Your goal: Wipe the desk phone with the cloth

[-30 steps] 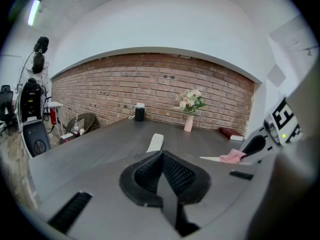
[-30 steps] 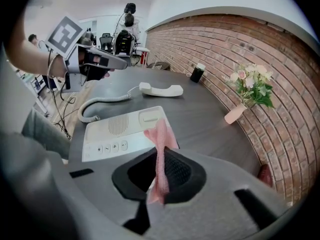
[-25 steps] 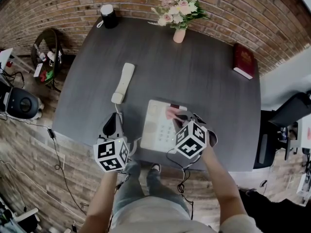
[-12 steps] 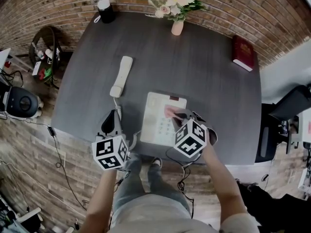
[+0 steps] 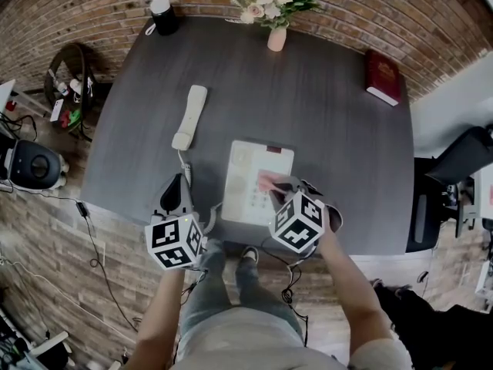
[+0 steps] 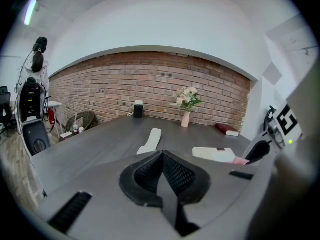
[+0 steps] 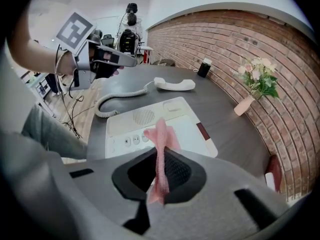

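The cream desk phone base (image 5: pixel 256 180) lies near the table's front edge, its handset (image 5: pixel 189 117) off the hook to the left on a coiled cord (image 7: pixel 117 100). My right gripper (image 5: pixel 276 192) is shut on a pink cloth (image 7: pixel 161 149), which hangs onto the phone's keypad (image 7: pixel 159 127). The cloth (image 5: pixel 268 182) shows on the phone's middle in the head view. My left gripper (image 5: pixel 177 195) hovers over the table's front left edge, shut and empty. In the left gripper view the phone (image 6: pixel 213 154) and handset (image 6: pixel 151 140) lie ahead.
A vase of flowers (image 5: pixel 276 6) and a black cup (image 5: pixel 161 15) stand at the table's far edge. A dark red book (image 5: pixel 384 76) lies at the far right. A wicker basket (image 5: pixel 68 79) sits on the floor left of the table (image 5: pixel 323 129).
The right gripper has drawn the cloth toward me across the phone, from near its top edge down onto the keypad. The left gripper has stayed put.
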Available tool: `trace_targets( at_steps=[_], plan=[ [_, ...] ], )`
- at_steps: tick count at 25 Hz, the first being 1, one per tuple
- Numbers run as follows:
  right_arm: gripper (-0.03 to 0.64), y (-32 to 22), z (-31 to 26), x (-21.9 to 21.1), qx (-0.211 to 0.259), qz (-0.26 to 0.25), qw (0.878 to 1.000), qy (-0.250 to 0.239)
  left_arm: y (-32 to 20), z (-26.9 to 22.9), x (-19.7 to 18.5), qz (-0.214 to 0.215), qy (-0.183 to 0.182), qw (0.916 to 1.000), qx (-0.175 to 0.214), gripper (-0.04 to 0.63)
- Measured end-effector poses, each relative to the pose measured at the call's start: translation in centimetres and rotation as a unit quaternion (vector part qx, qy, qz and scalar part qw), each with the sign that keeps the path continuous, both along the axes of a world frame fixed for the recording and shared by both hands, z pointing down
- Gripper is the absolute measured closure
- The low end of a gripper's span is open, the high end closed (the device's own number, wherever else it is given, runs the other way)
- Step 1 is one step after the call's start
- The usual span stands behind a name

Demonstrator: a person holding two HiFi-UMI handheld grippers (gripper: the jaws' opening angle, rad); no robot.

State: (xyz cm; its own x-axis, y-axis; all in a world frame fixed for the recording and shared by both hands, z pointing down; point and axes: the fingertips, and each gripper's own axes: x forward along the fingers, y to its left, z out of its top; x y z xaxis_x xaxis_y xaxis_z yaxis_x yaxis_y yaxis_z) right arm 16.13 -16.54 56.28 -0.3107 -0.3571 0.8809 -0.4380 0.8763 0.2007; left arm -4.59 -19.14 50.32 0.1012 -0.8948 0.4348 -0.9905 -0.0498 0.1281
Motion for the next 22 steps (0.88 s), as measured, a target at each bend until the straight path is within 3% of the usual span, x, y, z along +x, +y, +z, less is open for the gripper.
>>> trace_targets(
  at_steps=[22],
  plan=[
    [0.597, 4.1, 1.3, -0.2, -0.021, 0.002, 1.0, -0.009, 2.1, 1.4, 0.8, 0.016, -0.001, 0.9998, -0.013, 0.601]
  ],
)
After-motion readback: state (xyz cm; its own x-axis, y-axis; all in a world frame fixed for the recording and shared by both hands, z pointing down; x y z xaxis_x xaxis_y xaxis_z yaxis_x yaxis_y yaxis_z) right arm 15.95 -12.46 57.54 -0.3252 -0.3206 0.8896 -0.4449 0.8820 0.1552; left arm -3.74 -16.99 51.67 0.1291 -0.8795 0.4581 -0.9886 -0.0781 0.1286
